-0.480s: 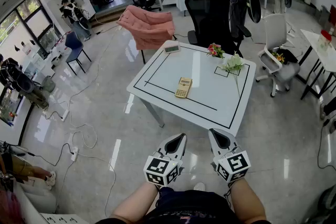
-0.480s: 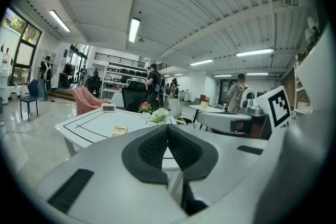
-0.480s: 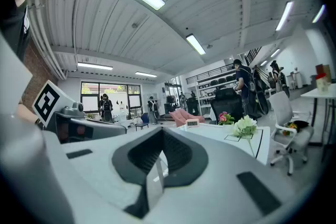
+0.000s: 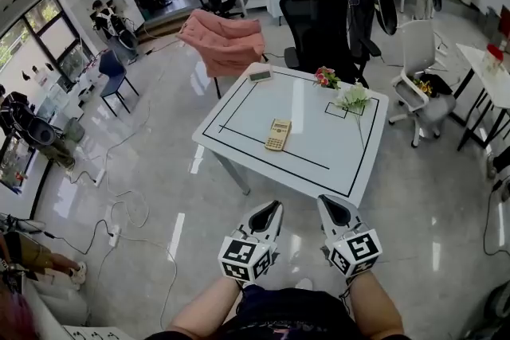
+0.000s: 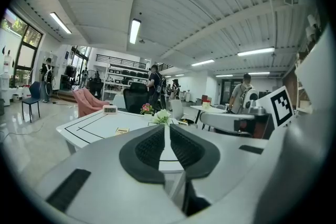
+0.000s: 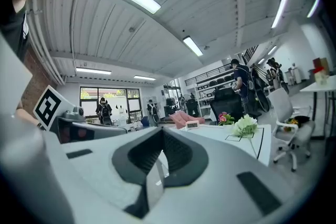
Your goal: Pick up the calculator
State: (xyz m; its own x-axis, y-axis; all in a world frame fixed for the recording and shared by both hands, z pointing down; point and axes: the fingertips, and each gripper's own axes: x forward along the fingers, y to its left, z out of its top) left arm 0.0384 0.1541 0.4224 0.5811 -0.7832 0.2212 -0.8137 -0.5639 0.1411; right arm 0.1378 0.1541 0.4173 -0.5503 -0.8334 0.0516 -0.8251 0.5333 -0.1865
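Calculator [image 4: 278, 134] lying flat mid-table [image 4: 335, 159]; probably light, stiff, slick plastic, so pinching across long edges. Left gripper [image 4: 271, 212], right gripper [image 4: 331, 209] hovering short of table, jaws together, empty.

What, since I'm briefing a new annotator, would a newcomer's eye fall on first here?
The white table with black lines stands mid-floor, a tan calculator lying near its centre. Low in the head view, the left gripper and right gripper, both shut and empty, point toward it from short of its near edge. A pink armchair sits beyond the table.
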